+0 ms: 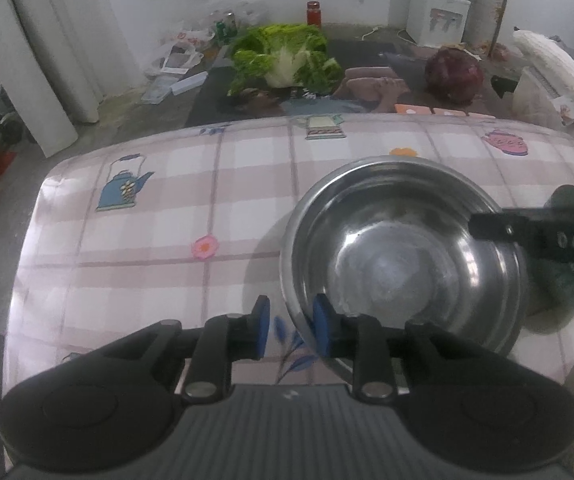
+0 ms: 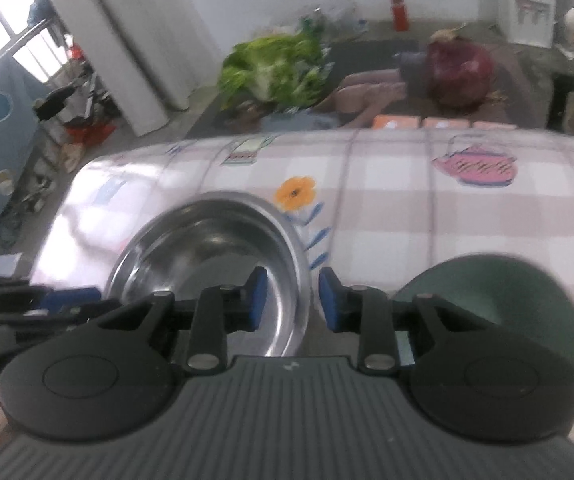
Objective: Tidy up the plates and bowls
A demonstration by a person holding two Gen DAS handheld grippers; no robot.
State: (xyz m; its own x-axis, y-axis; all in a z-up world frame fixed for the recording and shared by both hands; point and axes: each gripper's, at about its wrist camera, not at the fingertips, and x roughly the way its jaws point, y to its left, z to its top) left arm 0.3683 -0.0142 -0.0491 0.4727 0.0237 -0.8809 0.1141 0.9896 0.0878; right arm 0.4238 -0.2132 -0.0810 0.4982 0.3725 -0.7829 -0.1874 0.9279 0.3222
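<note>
A steel bowl (image 1: pixel 399 264) stands on the pink checked tablecloth (image 1: pixel 147 240). My left gripper (image 1: pixel 291 328) is at the bowl's near left rim: one blue pad sits outside, the other just over the rim, with a gap showing between them. In the right wrist view the same steel bowl (image 2: pixel 207 248) has its right rim between the pads of my right gripper (image 2: pixel 293 300), which stand apart without pressing. A dark green bowl (image 2: pixel 507 292) sits just right of that gripper, and also shows as a green bowl (image 1: pixel 567 284) under a black finger (image 1: pixel 527 236).
Beyond the table's far edge (image 1: pixel 327 120) a person lies on a dark mat beside a green leafy cabbage (image 1: pixel 287 56) and a purple cabbage (image 1: pixel 453 74). A red bottle (image 1: pixel 313 12), a white dispenser (image 1: pixel 439 20) and curtains (image 1: pixel 47 40) stand further back. Floor clutter is at left.
</note>
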